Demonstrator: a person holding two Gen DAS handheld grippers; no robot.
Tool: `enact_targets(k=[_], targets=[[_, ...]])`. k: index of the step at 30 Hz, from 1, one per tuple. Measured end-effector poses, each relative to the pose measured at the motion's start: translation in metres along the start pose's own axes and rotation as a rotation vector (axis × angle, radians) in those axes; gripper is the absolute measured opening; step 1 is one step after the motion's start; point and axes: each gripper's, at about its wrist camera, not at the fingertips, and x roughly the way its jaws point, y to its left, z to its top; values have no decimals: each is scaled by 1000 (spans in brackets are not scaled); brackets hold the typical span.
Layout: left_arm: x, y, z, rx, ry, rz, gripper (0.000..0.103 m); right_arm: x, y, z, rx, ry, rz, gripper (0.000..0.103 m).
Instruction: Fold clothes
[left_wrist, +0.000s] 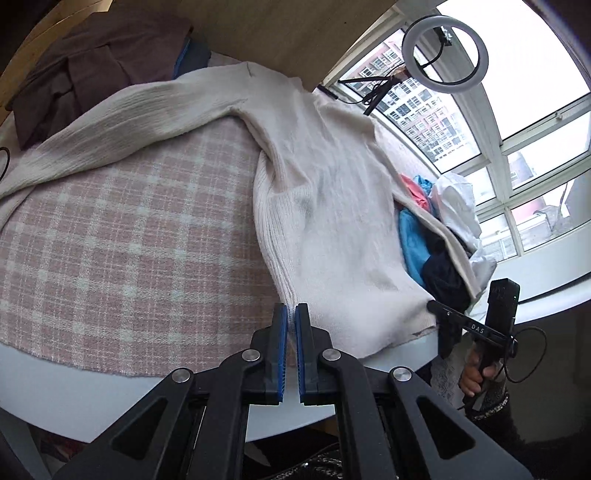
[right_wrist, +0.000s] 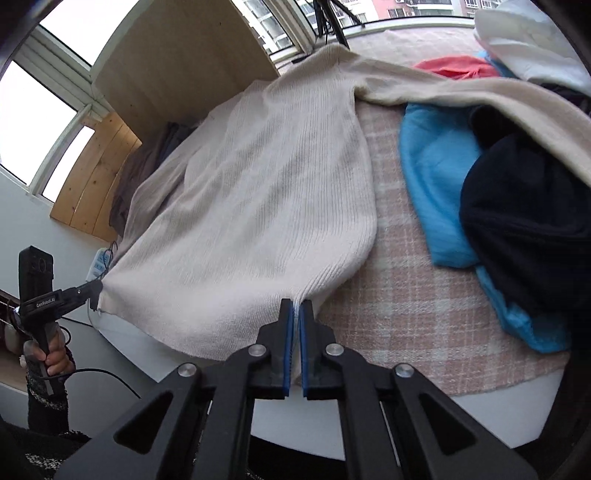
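Cream sweater (left_wrist: 325, 206): ribbed knit cloth, soft and matt, showing finer vertical ribbing at the hem. Pink checked blanket (left_wrist: 122, 236): woven cloth, slightly fuzzy, lying matt. Left hand-held gripper (left_wrist: 291, 314) and right hand-held gripper (right_wrist: 296, 310): matt black plastic, carrying ridged blue pads and shining round metal pins. Blue garment (right_wrist: 432, 184): smooth thin cloth. Dark garment (right_wrist: 524, 221): fleecy matt cloth. Wall panel (right_wrist: 92, 184): bare wood, showing grain and knots.

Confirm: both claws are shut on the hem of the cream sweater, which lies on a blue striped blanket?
Not quite. Both claws, left and right, do pinch the cream sweater hem, but the blanket is pink plaid, not blue striped, as both wrist views show.
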Motion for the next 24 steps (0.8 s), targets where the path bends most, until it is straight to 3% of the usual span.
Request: enact_targets(k=[3,4,5,9,13,18,21,24], targets=[[-28,-6,-11,37,-17,-35,0,-58,17,2,-31,-98,-37,3],[-26,-3,-14,51,-4,-12,0,-68,22,-1,-45,-115,-62,3],[-23,0,-16,65,11,17,0,-73,25,-4,-57,-112,-91,3],[-7,25,-15,75,65,86,0,-43,24,-15,-51,46,-196,4],[-13,26,16,151,24,172,0,-51,26,-8,-68,33,-186,4],[-21,5,101,263,-57,285,0,-87,43,64,-168,-97,-193,9],[-23,-9,154,325,-101,356,0,-100,45,125,-231,-168,-224,22],[1,-9,198,310,-118,395,5,-96,36,186,-249,-187,-203,22]])
